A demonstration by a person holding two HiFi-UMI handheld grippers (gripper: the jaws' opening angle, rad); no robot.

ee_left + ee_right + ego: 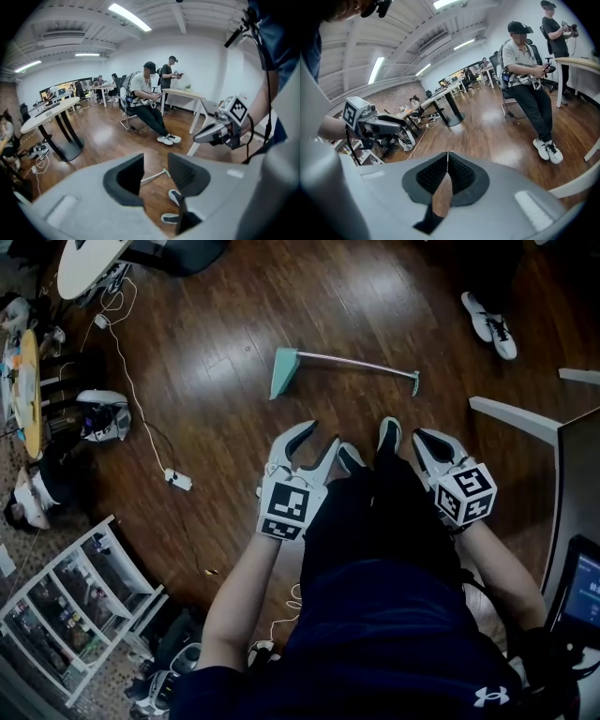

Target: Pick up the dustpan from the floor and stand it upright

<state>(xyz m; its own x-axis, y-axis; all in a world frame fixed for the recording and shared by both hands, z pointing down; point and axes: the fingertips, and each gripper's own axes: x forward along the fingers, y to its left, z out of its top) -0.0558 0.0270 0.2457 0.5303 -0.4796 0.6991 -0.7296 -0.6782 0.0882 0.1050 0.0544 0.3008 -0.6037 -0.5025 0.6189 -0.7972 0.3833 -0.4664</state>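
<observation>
The dustpan (284,371) lies flat on the wooden floor ahead of me, its teal pan to the left. Its long thin handle (361,365) runs right to a teal grip. My left gripper (319,435) hovers short of it with its jaws open and nothing between the pads. In the left gripper view, the handle (152,176) shows far off through the gap of the left gripper (156,171). My right gripper (422,434) is beside the left one, shut and empty; in the right gripper view the pads of the right gripper (448,161) meet.
My own shoes (388,434) stand between the grippers. A seated person's white sneakers (489,324) rest at the far right. A white cable with a plug (178,479) trails on the left, near a white rack (75,601). A white table leg (516,418) is at the right.
</observation>
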